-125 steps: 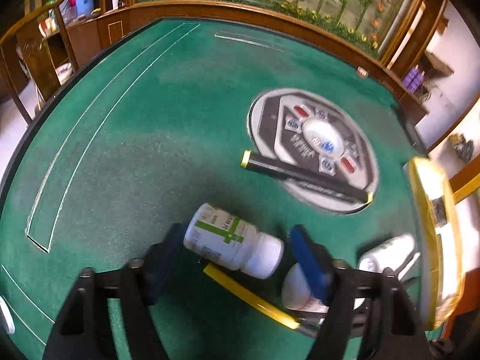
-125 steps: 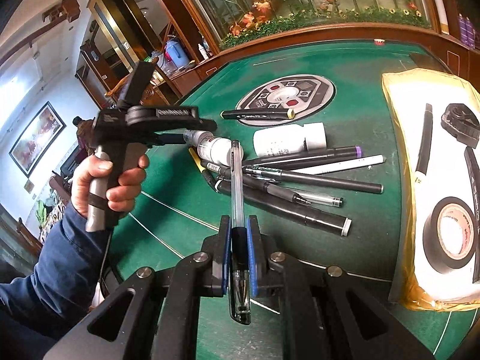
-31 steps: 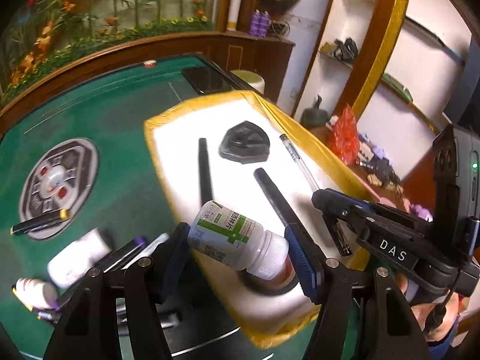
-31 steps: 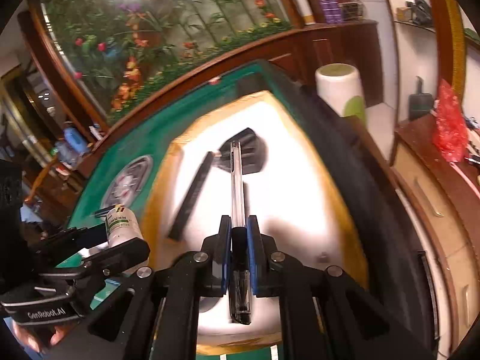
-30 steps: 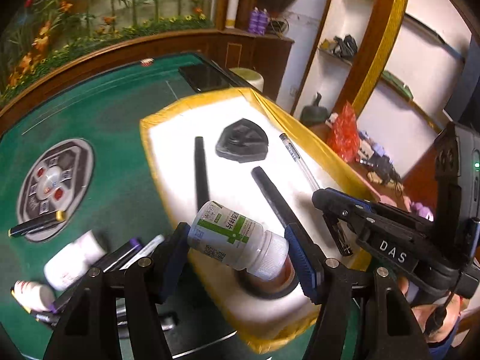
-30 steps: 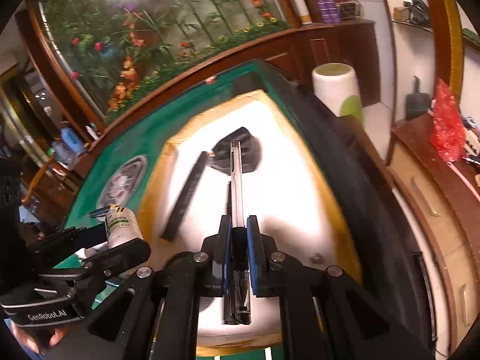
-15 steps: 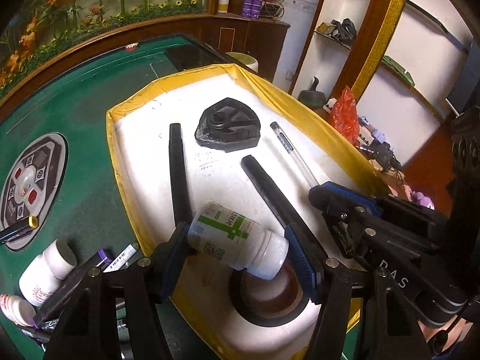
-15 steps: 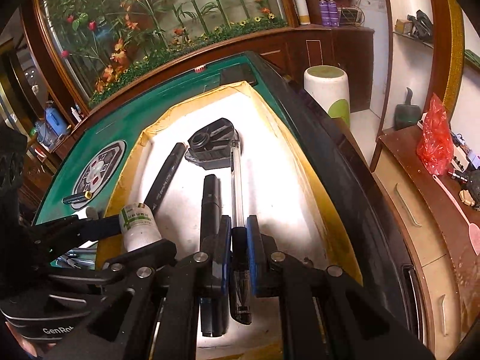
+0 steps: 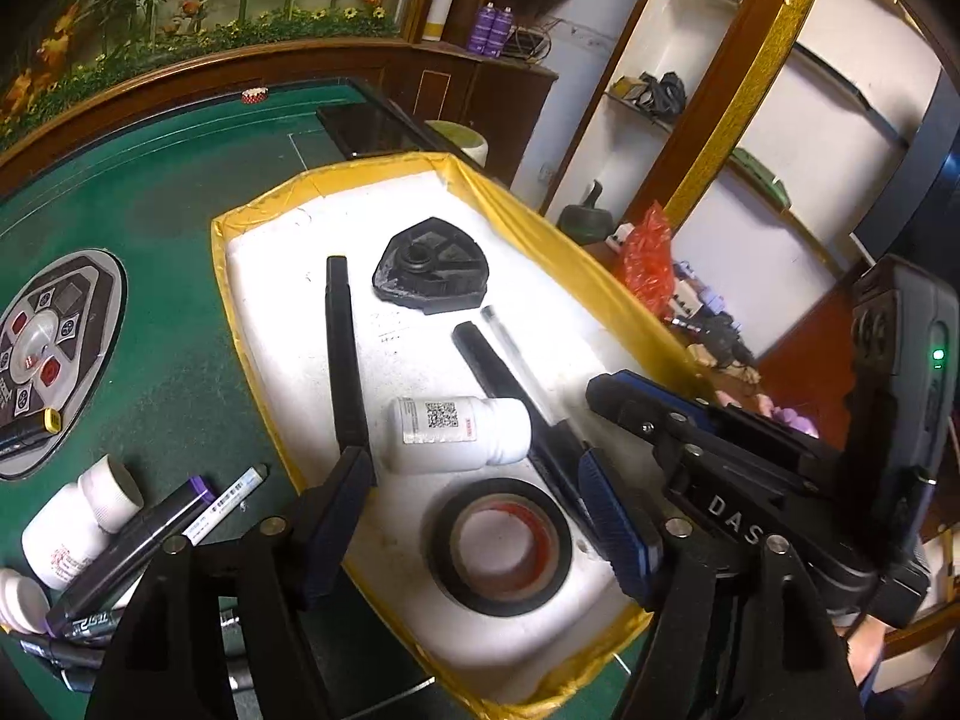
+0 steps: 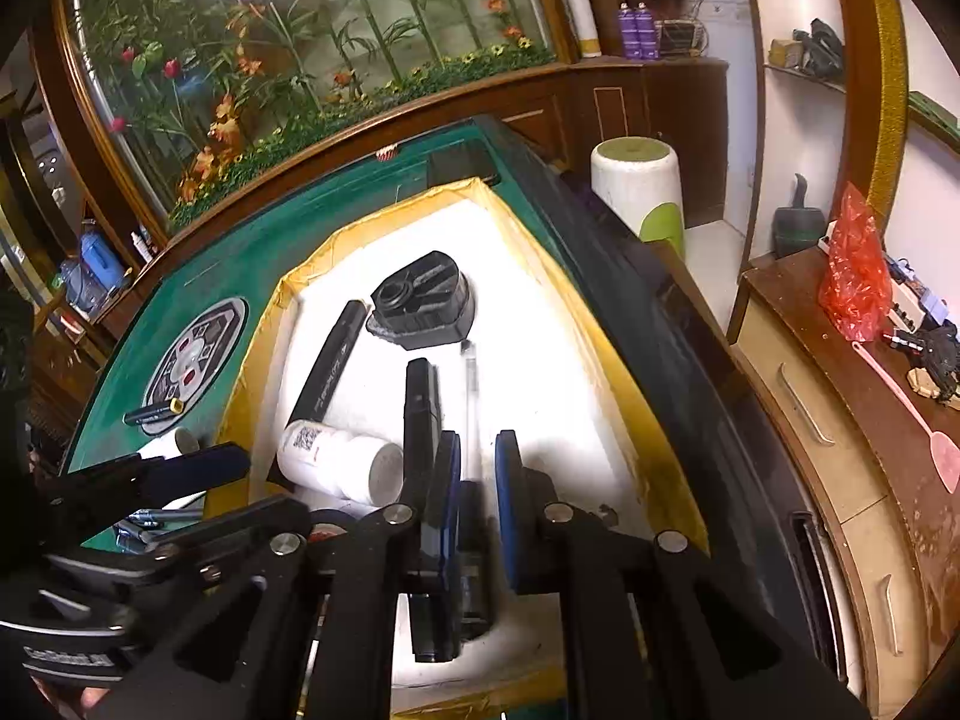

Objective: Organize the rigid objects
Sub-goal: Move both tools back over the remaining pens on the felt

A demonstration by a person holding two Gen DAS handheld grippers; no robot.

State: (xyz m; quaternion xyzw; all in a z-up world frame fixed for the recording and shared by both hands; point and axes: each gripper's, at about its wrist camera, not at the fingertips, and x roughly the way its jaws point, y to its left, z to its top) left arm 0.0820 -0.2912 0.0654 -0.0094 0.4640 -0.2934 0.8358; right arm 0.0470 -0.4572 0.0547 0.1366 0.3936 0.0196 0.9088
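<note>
A white foam tray with a yellow rim (image 9: 240,276) sits on the green table. My left gripper (image 9: 480,480) is open just above the tray; a white pill bottle (image 9: 456,432) lies loose on its side in the tray in front of it, also seen in the right wrist view (image 10: 339,459). My right gripper (image 10: 477,468) is open over the tray. A clear pen (image 10: 471,402) lies on the tray between its jaws. In the left wrist view the clear pen (image 9: 510,348) lies beside a black marker (image 9: 498,378).
The tray also holds a roll of black tape (image 9: 501,546), a second black marker (image 9: 342,348) and a black plastic part (image 9: 429,270). On the green felt to the left lie another white bottle (image 9: 78,522) and several pens (image 9: 156,546). The table edge (image 10: 660,324) runs along the tray's right side.
My left gripper has opened and the white bottle has dropped onto the tray. My right gripper has opened and the clear pen now lies on the tray.
</note>
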